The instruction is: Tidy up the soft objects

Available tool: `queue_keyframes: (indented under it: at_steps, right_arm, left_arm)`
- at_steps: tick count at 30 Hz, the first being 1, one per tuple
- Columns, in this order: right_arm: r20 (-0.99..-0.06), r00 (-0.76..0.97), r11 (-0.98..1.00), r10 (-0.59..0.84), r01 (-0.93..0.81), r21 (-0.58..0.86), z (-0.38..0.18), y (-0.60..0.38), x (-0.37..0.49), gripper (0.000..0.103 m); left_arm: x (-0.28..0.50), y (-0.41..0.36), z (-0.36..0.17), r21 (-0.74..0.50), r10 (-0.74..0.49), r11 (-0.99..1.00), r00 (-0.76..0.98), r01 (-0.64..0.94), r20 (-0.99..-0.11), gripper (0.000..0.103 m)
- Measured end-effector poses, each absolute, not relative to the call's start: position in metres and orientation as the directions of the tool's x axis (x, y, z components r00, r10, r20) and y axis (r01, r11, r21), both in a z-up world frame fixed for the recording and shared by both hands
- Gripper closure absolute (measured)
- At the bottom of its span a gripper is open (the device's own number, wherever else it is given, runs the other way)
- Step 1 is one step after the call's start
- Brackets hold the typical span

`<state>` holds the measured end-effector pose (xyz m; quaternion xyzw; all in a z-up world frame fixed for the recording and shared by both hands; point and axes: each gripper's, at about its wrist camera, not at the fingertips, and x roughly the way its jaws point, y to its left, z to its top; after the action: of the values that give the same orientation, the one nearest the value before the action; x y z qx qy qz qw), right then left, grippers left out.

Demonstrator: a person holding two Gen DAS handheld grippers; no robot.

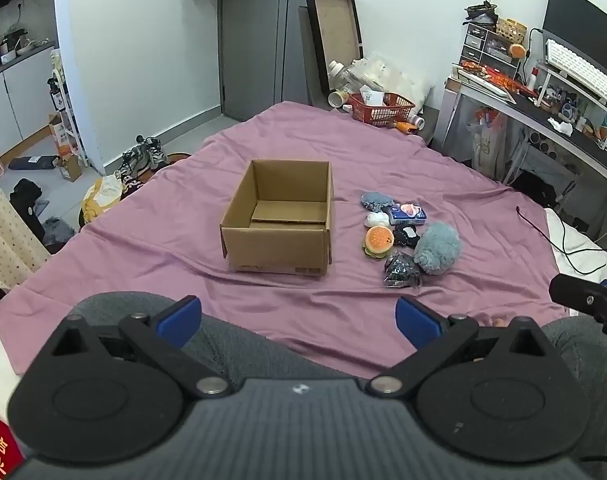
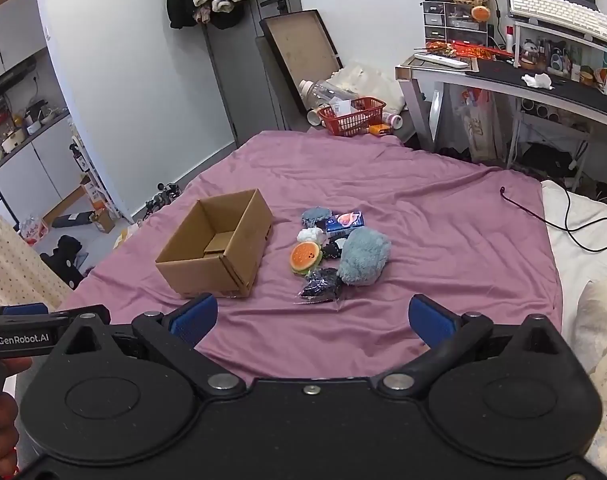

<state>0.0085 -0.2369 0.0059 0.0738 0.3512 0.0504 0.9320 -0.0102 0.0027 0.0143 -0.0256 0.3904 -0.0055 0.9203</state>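
Hovering low over the purple bedsheet [image 1: 383,152], the left gripper [image 1: 299,320] and right gripper [image 2: 313,318] are both gaping wide, gripping nothing. Soft toys, among them a burger plush [image 1: 378,241] and blue fuzzy plush [image 2: 362,256], are lying clustered just right of the open cardboard box [image 1: 277,222].

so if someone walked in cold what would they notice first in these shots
Probably the open cardboard box, standing empty in the middle of the purple bedsheet. Just to its right lies a tight cluster of soft things, led by a fluffy blue-grey plush and a burger-shaped squishy toy. In the foreground, the left gripper and right gripper are both open and hold nothing.
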Motion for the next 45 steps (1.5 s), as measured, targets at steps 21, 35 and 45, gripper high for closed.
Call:
queue_keyframes:
  at_steps: [21, 35, 45]
  right_arm:
    - [-0.646, 0.752, 0.987, 0.132, -0.036, 0.16, 0.011, -0.239, 0.006, 0.0]
    - [-0.649, 0.747, 0.982, 0.145, -0.027, 0.188, 0.007, -0.247, 0.007, 0.0]
    - [-0.643, 0.75, 0.981, 0.156, -0.043, 0.189, 0.006, -0.248, 0.006, 0.0]
  left_arm:
    - [-0.013, -0.003, 0.018, -0.058, -0.04, 0.998, 0.696, -0.003, -0.717, 0.0]
    - [-0.019, -0.01, 0.022, -0.081, -0.059, 0.997, 0.729, 0.006, -0.682, 0.001]
    - [-0.019, -0.008, 0.019, -0.09, -0.061, 0.996, 0.728, -0.002, -0.683, 0.001]
